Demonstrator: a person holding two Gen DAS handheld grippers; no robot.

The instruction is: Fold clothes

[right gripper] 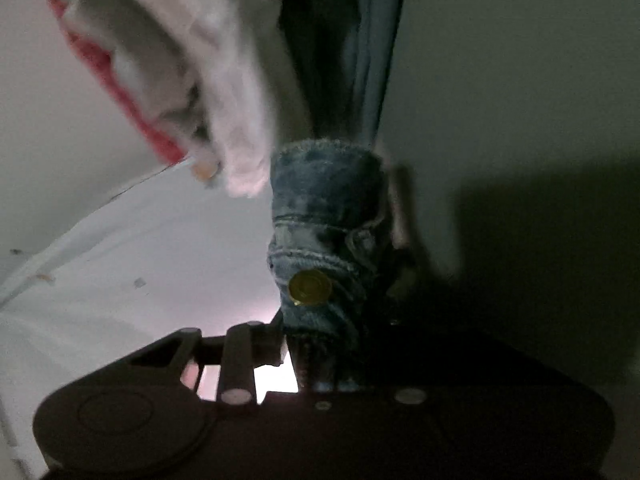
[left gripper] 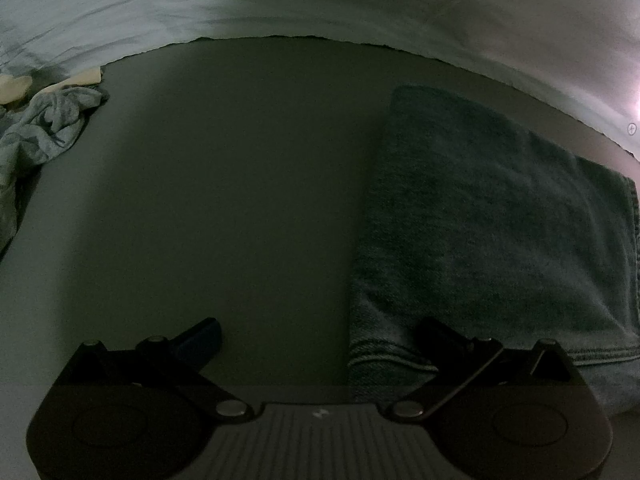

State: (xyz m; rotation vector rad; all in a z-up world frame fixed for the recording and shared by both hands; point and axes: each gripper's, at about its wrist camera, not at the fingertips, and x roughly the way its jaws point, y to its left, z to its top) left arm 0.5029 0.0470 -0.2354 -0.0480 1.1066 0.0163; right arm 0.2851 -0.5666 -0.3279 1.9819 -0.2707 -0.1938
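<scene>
**Jeans in one gripper, towel by the other**

Only the right wrist view shows the jeans (right gripper: 324, 240): right gripper (right gripper: 320, 344) clamped on their waistband, brass button (right gripper: 309, 287) unreadable. Left view: left gripper (left gripper: 320, 340) spread apart over the bench (left gripper: 220, 200), folded towel (left gripper: 500, 220) beside it.

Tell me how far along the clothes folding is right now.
Done: a folded teal towel lies flat on the surface. In hand: the right gripper is clamped on a denim garment near its yellow button. The left gripper is open. Left: a crumpled grey garment.
</scene>
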